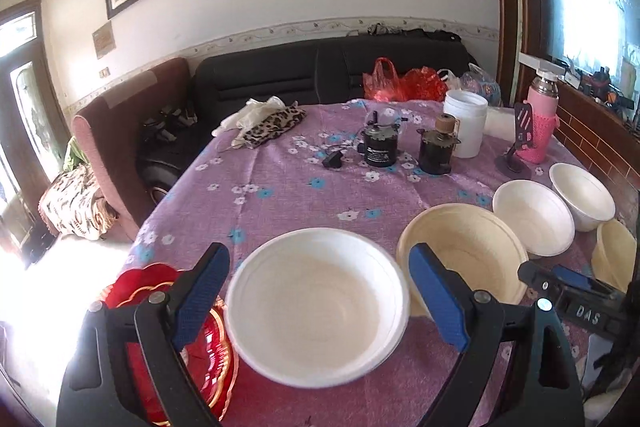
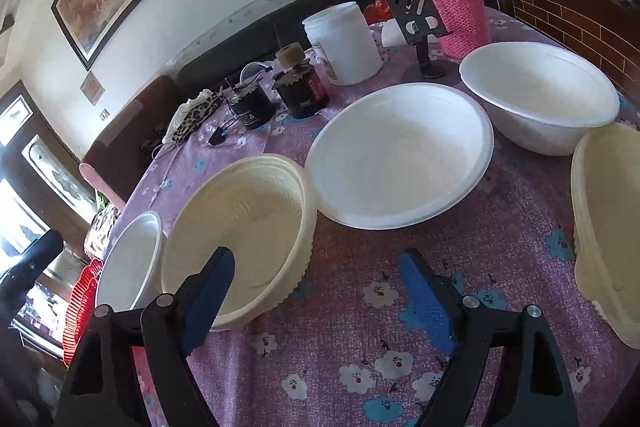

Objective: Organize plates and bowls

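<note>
In the left wrist view my left gripper (image 1: 320, 291) is open, its blue fingers on either side of a white foam bowl (image 1: 316, 307) on the purple cloth. A red plate (image 1: 208, 343) lies to its left. A cream bowl (image 1: 464, 255), two white bowls (image 1: 532, 217) (image 1: 582, 201) and another cream bowl (image 1: 614, 253) line the right side. In the right wrist view my right gripper (image 2: 316, 303) is open and empty above the cloth, with the cream bowl (image 2: 240, 239) at its left finger, a white bowl (image 2: 400, 155) ahead, another (image 2: 540, 95) beyond and a cream bowl (image 2: 608, 223) at right.
At the table's far side stand a white jar (image 1: 466, 123), two dark small appliances (image 1: 380, 145) (image 1: 436, 151), a pink-sleeved flask (image 1: 540, 119), a phone stand (image 1: 520, 143) and a leopard cloth (image 1: 268, 127). A black sofa (image 1: 320, 75) is behind. The right gripper (image 1: 572, 291) shows at right.
</note>
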Demonstrator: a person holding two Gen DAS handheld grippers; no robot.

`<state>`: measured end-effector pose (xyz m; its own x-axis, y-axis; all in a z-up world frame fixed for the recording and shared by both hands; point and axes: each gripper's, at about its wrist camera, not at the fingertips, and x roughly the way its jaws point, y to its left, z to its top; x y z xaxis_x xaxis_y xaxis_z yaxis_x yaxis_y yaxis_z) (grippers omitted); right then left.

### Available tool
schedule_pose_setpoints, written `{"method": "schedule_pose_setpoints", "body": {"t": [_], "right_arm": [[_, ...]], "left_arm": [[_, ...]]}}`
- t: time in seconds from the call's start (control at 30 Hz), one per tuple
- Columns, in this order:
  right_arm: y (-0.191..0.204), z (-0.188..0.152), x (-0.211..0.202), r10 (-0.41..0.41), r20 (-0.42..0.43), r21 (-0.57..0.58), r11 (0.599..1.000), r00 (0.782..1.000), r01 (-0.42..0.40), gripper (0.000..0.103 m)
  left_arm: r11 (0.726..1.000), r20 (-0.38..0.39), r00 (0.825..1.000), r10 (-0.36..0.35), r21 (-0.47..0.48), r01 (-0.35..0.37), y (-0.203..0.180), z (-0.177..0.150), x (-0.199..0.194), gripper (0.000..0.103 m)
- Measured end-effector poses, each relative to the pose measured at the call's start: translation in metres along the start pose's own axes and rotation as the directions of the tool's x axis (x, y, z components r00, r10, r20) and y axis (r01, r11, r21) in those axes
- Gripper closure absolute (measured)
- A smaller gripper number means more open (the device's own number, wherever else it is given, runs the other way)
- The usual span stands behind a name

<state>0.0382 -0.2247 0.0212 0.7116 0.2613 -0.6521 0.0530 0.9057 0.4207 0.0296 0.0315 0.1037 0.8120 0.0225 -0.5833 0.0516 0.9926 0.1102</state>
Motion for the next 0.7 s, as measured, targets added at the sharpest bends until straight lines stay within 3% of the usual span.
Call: {"method": "schedule_pose_setpoints", "body": {"t": [0.37, 0.7], "right_arm": [[0.004, -0.002, 0.009, 0.005, -0.017, -0.013, 1.0, 1.0, -0.005, 0.015], [0.007, -0.005, 0.024, 0.034, -0.062, 0.005, 0.999, 0.998, -0.034, 0.016]], "left_arm": [[0.989, -0.145, 0.98, -0.139, 0.037, 0.146, -0.04, 0.034, 0.069, 0.012], [0.975, -0.229, 0.961, -0.153, 0.122, 0.185, -0.071, 0.04, 0.109, 0.012]]}}
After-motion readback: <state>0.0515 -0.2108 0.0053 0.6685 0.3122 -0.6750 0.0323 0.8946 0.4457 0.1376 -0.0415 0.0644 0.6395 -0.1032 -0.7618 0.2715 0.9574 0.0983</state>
